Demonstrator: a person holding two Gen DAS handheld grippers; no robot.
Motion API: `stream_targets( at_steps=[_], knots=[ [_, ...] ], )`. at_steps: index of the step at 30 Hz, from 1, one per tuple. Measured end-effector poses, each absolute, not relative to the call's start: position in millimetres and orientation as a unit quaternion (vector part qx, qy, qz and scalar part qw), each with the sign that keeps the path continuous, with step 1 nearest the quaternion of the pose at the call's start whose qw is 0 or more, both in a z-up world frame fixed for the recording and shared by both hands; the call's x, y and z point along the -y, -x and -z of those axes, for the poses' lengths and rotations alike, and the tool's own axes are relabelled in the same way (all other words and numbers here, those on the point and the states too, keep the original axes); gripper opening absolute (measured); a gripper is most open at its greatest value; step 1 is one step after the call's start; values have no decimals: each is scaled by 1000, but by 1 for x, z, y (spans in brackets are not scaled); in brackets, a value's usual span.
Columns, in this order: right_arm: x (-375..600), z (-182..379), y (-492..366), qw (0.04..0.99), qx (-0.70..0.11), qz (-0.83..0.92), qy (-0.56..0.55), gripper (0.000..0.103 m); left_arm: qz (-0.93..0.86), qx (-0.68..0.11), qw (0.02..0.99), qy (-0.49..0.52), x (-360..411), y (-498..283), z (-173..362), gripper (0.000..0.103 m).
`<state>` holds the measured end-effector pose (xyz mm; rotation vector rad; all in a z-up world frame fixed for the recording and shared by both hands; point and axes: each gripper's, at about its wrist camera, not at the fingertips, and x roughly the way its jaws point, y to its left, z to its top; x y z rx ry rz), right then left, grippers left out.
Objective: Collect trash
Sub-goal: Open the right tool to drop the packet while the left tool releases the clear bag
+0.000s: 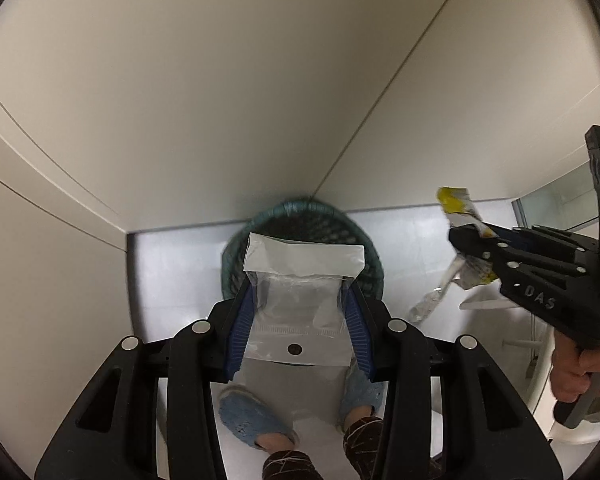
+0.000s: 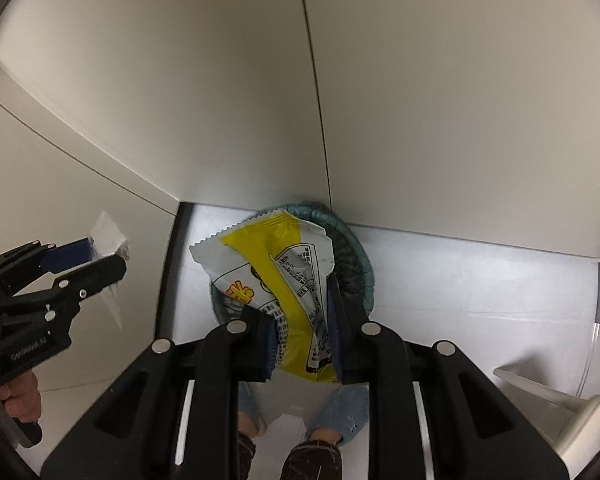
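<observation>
Pale grey floor (image 1: 172, 280) runs to where it meets plain cream wall panels (image 1: 180, 100), and both cameras look down at it from above the person's slippered feet (image 1: 244, 424).

Nearest the lens in the left wrist view, the left gripper (image 1: 300, 304) is clamped on a clear plastic bag (image 1: 300, 280) with a white flap at its top; the bag stands upright between the blue pads. In the right wrist view the right gripper (image 2: 300, 320) is closed on a crumpled yellow-and-white snack wrapper (image 2: 276, 268), which sticks out forward past the fingertips.

Beyond each piece of trash, against the foot of the wall and close to the seam between two panels, sits a round teal woven basket (image 1: 364, 252), its dark inside partly hidden by what is held. Both pieces appear to hang above its opening, the wrapper a little off to the basket's right edge in the left view.

The step in hand looks like the drop: both items are gathered and carried over the basket. The next move calls for centring each piece over the opening, lowering slightly, and parting the fingers; light film may cling to a pad or drift past the rim.
</observation>
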<state>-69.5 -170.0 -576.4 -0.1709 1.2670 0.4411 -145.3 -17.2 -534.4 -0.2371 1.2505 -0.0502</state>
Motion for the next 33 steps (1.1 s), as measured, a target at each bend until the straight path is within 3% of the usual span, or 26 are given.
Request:
stream_targets(
  at_steps=[9, 17, 23, 25, 28, 33],
  knots=[
    [142, 672, 65, 779, -581, -219, 92, 19, 2, -607, 787, 115, 0, 154, 621, 42],
    [138, 718, 62, 773, -582, -227, 111, 25, -11, -620, 776, 119, -11, 162, 666, 42],
    [143, 720, 66, 768, -587, -230, 114, 43, -12, -623, 773, 118, -11, 154, 676, 42],
    [146, 716, 66, 767, -586, -234, 113, 55, -12, -623, 773, 118, -10, 151, 677, 42],
    [148, 710, 67, 768, -583, -243, 111, 66, -12, -621, 775, 118, -8, 146, 678, 42],
    [152, 702, 66, 773, -575, -246, 107, 81, -11, -621, 774, 120, -4, 140, 678, 42]
  ],
)
